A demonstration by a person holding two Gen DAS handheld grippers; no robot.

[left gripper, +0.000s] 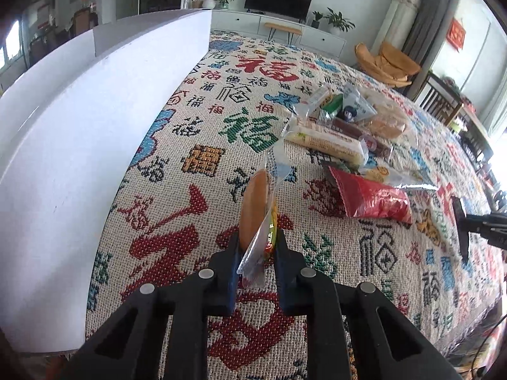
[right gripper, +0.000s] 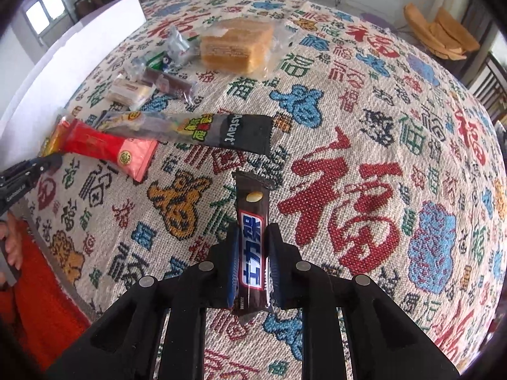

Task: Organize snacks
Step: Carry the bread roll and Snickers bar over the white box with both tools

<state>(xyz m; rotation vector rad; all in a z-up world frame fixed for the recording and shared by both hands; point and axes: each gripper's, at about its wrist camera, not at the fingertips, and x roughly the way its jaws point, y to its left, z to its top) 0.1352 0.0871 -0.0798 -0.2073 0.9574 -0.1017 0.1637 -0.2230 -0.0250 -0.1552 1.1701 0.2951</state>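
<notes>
Left hand-held gripper (left gripper: pixel 257 247) is clamped on a clear-wrapped bun (left gripper: pixel 255 209), mostly on the slack film edge; slip-out or squashing is likely if swung. Right hand-held gripper (right gripper: pixel 252 250) is closed on a brown chocolate bar (right gripper: pixel 252 243), held low, so it could pivot. Both are held over the patterned desk cloth (left gripper: pixel 196 158). Remaining snack pile (left gripper: pixel 345 133) could be snagged. White box (left gripper: pixel 79 133) sits alongside.
</notes>
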